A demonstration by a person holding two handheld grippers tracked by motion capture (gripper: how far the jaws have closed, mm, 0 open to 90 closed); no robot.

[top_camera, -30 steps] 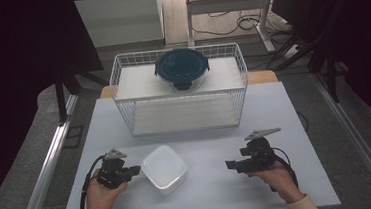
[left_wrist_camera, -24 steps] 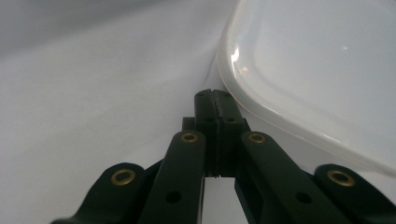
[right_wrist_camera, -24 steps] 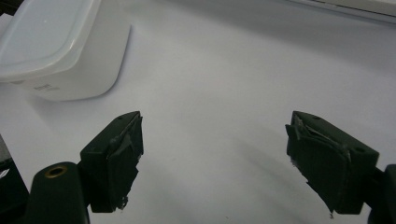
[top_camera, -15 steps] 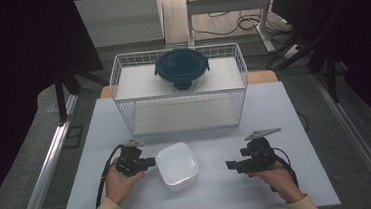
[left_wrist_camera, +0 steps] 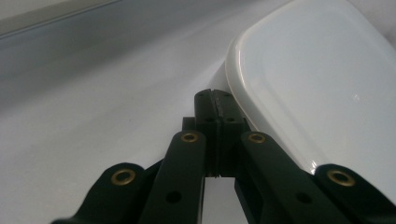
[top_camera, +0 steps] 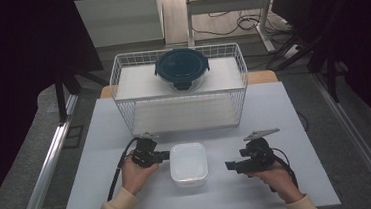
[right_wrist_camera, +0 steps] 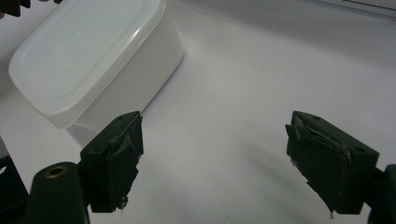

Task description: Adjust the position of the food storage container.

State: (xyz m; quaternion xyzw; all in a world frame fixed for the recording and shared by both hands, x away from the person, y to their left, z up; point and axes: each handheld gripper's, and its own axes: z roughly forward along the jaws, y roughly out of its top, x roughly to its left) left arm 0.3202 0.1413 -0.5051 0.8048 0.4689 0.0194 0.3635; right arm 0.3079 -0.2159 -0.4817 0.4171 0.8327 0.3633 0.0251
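White lidded tub (top_camera: pixel 188 163) sits on table (top_camera: pixel 274 112), contents hidden. Left gripper (top_camera: pixel 164 156), jaws clenched on nothing, touches its left side. Right gripper (top_camera: pixel 230 166) released, nearby. Wire basket (top_camera: pixel 122 89) carries dark-lidded bowl (top_camera: pixel 181 68).

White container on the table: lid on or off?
On. The white container stands upright, its lid seated flush over the rim in both gripper views.

A white wire basket (top_camera: pixel 181 112) stands at the far side of the counter (top_camera: pixel 284 111). A round dark-lidded container (top_camera: pixel 181 68) rests on its upper shelf.
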